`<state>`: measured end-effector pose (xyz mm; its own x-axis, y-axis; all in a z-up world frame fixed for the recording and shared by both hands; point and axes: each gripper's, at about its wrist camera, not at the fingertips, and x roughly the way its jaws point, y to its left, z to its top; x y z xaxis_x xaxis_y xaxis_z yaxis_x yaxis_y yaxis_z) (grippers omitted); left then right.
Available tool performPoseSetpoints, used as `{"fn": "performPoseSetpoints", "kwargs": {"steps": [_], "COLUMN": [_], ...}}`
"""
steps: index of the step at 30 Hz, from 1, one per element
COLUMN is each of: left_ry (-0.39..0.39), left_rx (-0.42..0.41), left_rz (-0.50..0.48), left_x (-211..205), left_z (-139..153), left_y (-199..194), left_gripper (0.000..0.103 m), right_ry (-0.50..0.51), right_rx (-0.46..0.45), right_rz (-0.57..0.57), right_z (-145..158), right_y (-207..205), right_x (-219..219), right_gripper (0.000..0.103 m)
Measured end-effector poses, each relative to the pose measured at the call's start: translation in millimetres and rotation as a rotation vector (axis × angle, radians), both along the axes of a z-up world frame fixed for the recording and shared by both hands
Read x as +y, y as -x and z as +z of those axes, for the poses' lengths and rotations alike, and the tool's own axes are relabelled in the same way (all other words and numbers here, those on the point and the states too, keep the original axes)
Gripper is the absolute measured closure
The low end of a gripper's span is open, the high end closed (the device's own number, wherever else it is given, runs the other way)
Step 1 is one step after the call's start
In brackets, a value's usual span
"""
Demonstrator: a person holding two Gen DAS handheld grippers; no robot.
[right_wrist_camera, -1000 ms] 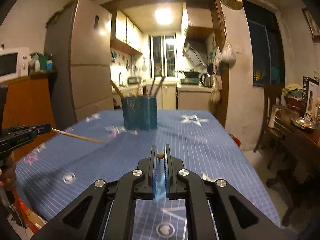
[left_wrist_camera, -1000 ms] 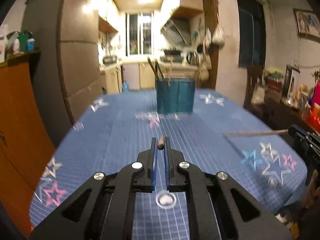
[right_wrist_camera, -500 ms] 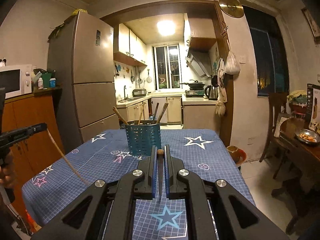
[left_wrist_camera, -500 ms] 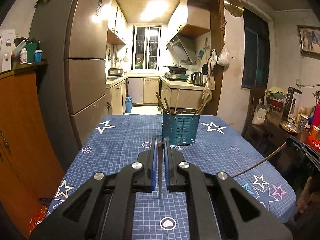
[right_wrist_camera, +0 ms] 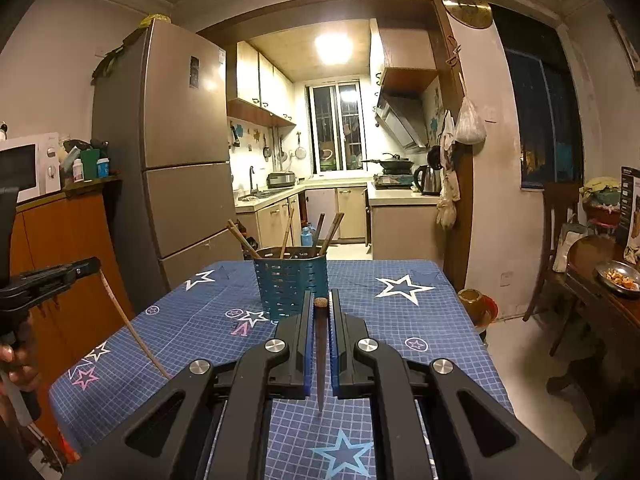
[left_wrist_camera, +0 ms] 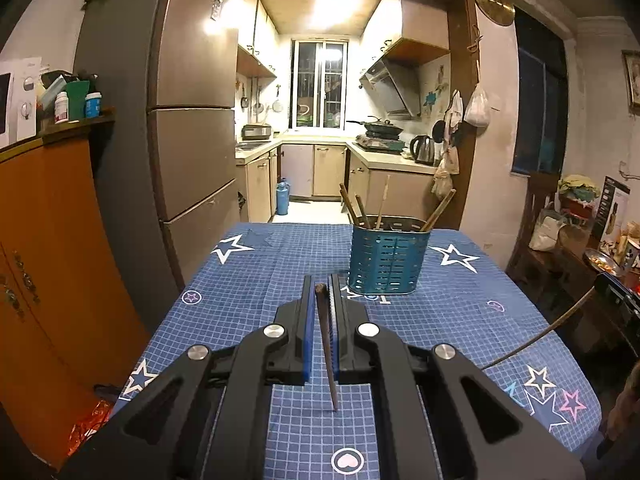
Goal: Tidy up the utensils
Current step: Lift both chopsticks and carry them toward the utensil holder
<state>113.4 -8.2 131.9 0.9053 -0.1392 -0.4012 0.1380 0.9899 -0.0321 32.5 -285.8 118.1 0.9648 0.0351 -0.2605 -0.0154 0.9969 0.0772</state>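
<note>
At lower centre of each wrist view, the left tool (left_wrist_camera: 321,292) and right tool (right_wrist_camera: 320,306) each pinch a dark wooden chopstick, tip hanging down. Beyond, mid-frame, the perforated teal metal utensil holder (left_wrist_camera: 384,258) stands on the blue star-patterned worktop (left_wrist_camera: 248,280), holding more chopsticks.

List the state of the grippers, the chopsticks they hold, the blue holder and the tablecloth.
left gripper: shut on a chopstick
left chopstick: clamped, tip hanging down
right gripper: shut on a chopstick
right chopstick: clamped, tip hanging down
blue holder: upright, holding several chopsticks
tablecloth: spread flat
</note>
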Motion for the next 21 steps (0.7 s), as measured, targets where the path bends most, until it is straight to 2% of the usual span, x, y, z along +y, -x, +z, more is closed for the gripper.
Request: {"fn": "performPoseSetpoints", "kwargs": {"steps": [21], "left_ry": [-0.033], "left_rx": [-0.015], "left_rz": [0.030], "left_x": [-7.5], "left_z": [3.7], "left_y": [-2.4], "left_gripper": [0.098], "right_ry": [0.017], "right_rx": [-0.005], "right_rz": [0.014], "right_z": [3.0], "right_y": [-5.6], "right_x": [4.0], "right_gripper": [0.095]}}
